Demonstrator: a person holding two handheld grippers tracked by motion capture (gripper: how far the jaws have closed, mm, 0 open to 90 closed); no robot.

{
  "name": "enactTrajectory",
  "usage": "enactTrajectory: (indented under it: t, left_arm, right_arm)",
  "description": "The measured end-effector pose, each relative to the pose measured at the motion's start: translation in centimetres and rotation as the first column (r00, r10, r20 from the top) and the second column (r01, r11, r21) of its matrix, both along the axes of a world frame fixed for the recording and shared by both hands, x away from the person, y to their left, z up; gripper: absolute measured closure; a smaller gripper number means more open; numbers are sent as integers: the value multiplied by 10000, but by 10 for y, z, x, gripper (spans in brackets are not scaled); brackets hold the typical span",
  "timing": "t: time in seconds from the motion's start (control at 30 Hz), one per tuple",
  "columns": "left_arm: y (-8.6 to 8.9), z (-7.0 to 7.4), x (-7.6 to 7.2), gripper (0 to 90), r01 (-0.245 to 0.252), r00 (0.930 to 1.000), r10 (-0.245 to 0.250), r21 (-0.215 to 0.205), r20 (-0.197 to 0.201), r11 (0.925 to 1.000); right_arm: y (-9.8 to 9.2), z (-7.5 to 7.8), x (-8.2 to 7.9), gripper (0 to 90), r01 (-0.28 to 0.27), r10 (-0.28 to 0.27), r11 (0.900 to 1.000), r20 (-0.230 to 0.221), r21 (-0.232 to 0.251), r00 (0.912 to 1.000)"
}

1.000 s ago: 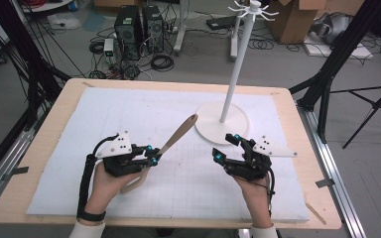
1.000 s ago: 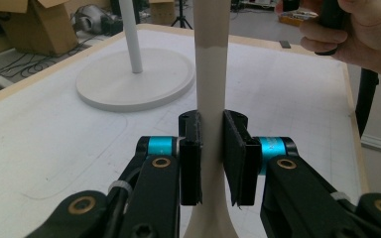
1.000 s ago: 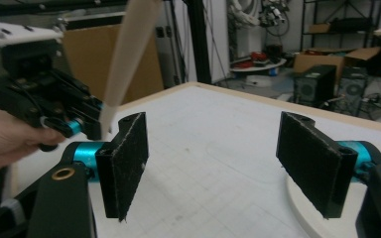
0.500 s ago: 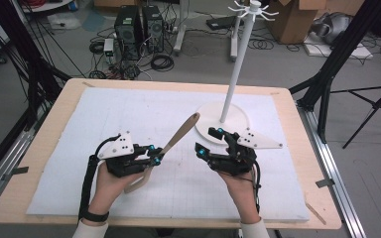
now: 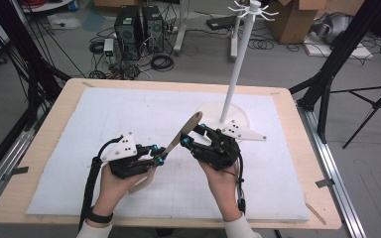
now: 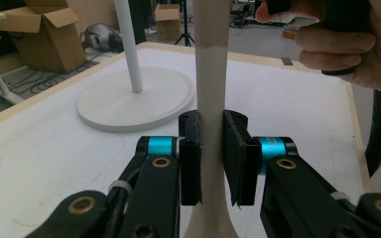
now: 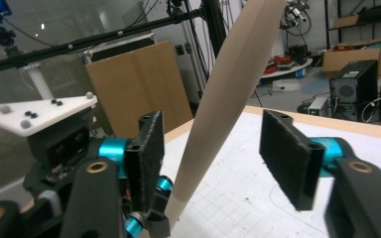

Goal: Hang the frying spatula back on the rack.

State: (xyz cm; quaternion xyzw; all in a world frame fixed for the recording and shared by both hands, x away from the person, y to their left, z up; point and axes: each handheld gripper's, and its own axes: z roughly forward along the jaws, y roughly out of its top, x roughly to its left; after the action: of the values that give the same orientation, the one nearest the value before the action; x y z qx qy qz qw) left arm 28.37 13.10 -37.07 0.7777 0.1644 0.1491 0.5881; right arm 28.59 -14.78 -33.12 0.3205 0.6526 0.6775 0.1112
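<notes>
Left gripper [image 6: 211, 158] clamps long beige wooden spatula [image 5: 181, 136]; right gripper [image 7: 218, 153] jaws, just closing, straddle it untouched.

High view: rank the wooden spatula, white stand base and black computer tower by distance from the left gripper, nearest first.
From the left gripper:
1. Wooden spatula: clamped in its jaws, slanting up to the right, its upper part between the right gripper's closing jaws.
2. White stand base: on the mat, farther back and right.
3. Black computer tower: on the floor beyond the table's far edge.
</notes>
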Motion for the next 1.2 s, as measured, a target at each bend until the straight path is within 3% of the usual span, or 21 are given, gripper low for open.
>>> enactTrajectory:
  t: [0.13, 0.2, 0.33, 0.47, 0.67, 0.83, 0.93, 1.07, 1.2]
  left_arm:
    - [-2, 0, -1, 777, -70, 9998, 70, 37, 172, 10000]
    - [-3, 0, -2, 777, -64, 9998, 63, 50, 199, 10000]
    - [-5, -1, -2, 777, -75, 9996, 71, 149, 257, 9999]
    - [-8, -2, -1, 775, -71, 9994, 61, 317, 329, 9995]
    - [-9, -2, 1, 766, 215, 9995, -218, 178, 208, 9996]
    - [-7, 2, -1, 710, 500, 9983, -504, 150, 279, 9986]
    - [-2, 6, -1, 667, 697, 9971, -697, 8, 303, 9976]
    - [3, 12, 0, 603, 1591, 9872, -1587, -402, 140, 9864]
    - [0, 16, 3, 535, 2602, 9650, -2620, -847, -115, 9618]
  right_arm:
    - [3, 0, 2, 514, 111, -109, 9999, -201, 106, 9997]
    - [4, 0, 2, 590, 107, -104, 9998, -196, 173, 9998]
    - [2, 0, 2, 685, -176, 189, 9990, -343, 399, 9992]
    - [2, -1, 3, 718, -540, 573, 9964, -486, 661, 9972]
    - [2, 0, 4, 728, -805, 834, 9935, -329, 800, 9960]
    - [-2, 4, 5, 730, -1404, 1421, 9876, -197, 703, 9897]
    - [-5, 8, 6, 732, -2056, 2050, 9770, 168, 574, 9786]
    - [-7, 16, 7, 735, -2933, 2919, 9555, 436, 316, 9555]
    - [-7, 22, 7, 736, -3738, 3728, 9275, 714, -4, 9251]
